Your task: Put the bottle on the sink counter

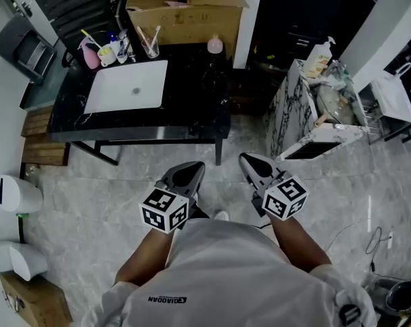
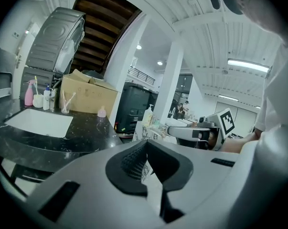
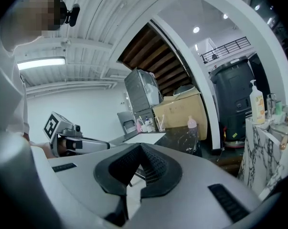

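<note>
The left gripper [image 1: 193,167] and the right gripper [image 1: 249,159] are side by side in front of the person, each with its jaws pressed together and holding nothing. Ahead of the right gripper and off to its right, a pump bottle [image 1: 321,56] stands on a marble stand [image 1: 283,118]. Ahead of the left gripper is the black desk [image 1: 198,107] with a white sink [image 1: 127,87]. A small pink bottle [image 1: 215,45] stands at the desk's far edge.

Grey left claw [image 1: 193,167] and right claw [image 1: 249,161] — white T-shirt [image 1: 232,271].
</note>
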Demonstrator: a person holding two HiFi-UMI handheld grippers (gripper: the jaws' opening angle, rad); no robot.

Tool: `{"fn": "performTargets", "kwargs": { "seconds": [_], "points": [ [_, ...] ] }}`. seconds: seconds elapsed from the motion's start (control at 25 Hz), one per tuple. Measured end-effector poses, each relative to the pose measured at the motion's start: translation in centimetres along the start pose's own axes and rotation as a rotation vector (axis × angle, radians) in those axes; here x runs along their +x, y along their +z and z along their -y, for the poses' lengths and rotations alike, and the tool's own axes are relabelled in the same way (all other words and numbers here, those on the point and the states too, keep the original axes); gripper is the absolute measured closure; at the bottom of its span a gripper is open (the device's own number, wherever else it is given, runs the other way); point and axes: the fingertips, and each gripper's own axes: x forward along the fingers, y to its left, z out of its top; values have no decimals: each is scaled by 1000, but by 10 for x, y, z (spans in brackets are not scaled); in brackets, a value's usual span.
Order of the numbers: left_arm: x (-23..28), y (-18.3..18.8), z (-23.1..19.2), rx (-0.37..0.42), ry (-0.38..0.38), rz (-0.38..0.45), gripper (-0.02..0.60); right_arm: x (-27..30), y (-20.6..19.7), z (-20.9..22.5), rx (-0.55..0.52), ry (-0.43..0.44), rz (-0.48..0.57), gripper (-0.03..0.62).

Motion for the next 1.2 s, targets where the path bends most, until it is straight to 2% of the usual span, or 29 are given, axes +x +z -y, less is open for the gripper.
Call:
{"fn": "performTargets", "kwargs": {
  "seconds": [0.24,0.48,0.76,1.2],
  "points": [
    [-8,-9,16,7,22,-6,566,-17,-4,-4,0,17,18,554],
    [-3,-2,17,-55,-5,2,566,-26,-3,-7,5,7,25,554],
    [-2,2,18,7,-2,7,566,-25,-4,-4,0,-10,21,554],
    [-5,2,20,7,-10,17,566,-26,-2,-11,-8,-15,29,554]
  ]
}}
